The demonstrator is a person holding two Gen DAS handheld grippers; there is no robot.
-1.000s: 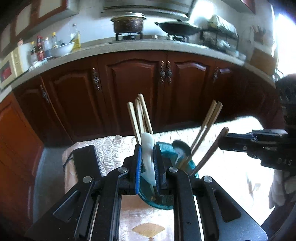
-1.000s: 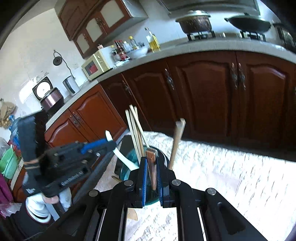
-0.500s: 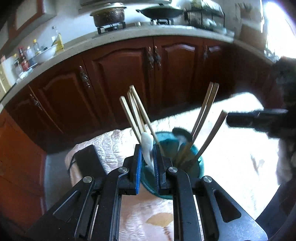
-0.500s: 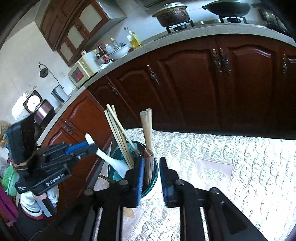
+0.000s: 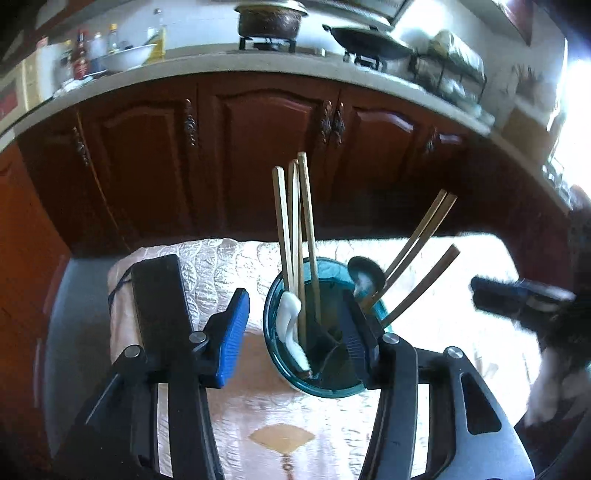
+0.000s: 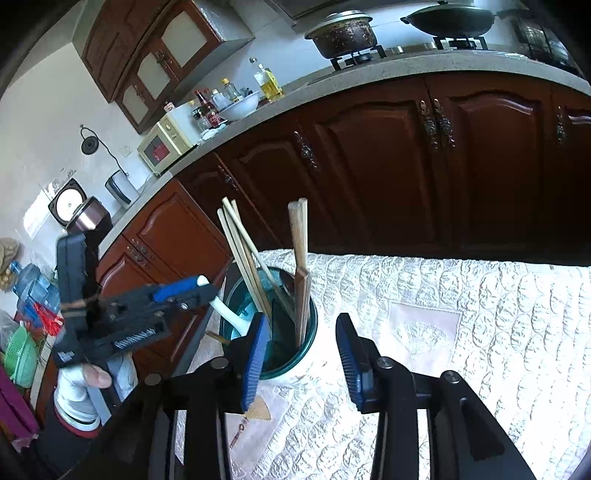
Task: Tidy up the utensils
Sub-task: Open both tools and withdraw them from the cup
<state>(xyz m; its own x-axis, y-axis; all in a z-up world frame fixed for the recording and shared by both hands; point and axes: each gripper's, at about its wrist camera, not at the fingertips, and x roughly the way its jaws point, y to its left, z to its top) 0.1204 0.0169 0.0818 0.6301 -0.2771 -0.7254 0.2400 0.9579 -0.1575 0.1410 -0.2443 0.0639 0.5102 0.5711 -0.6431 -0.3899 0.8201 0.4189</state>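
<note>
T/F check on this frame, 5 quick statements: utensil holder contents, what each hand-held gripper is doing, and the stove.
1. The white spoon sits inside the teal utensil holder. True.
2. The left hand-held gripper is clamped on the white spoon. False: its jaws are opening and its pads stand clear of the spoon.
3. The right hand-held gripper holds a chopstick. False: its jaws are opening with nothing pinched; the dark chopsticks stand in the holder.
4. A lidded pot and a wok sit on the stove. True.
5. The holder lies tipped over on the tablecloth. False: it stands upright.
</note>
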